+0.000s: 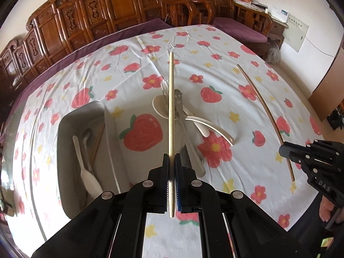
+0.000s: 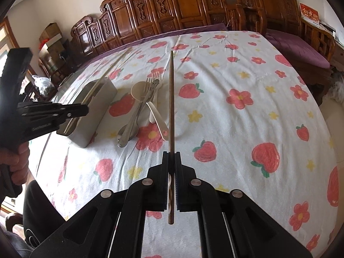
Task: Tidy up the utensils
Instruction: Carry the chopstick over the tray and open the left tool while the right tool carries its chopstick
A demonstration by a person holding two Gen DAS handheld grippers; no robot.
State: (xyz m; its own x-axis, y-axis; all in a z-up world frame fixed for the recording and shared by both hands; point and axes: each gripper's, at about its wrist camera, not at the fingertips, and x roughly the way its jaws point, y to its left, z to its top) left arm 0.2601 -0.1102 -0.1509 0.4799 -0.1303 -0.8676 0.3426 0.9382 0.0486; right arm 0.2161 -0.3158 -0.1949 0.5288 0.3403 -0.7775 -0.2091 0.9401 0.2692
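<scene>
Utensil tray (image 2: 94, 111) lies left of the utensil pile (image 2: 142, 109) on the tablecloth (image 2: 236, 129); carved chairs (image 2: 172, 10) stand behind.

Left gripper (image 1: 171, 158): matte black angular frame, two flat parallel fingers; pads (image 1: 178, 185) faced in blue ribbed material. Four round silver screw heads (image 1: 147, 183) sit on the linkage arms. Right gripper (image 2: 171, 155): identical black frame, dark ribbed pads, four matching silver screw heads (image 2: 195, 182). Seen from the left wrist camera, the right unit's side carries small silver fasteners and raised lettering reading "DAS". A hand (image 2: 18, 163) wraps a black grip handle. Dark clothing (image 2: 36, 210) on the person, lower left of the right wrist view.
</scene>
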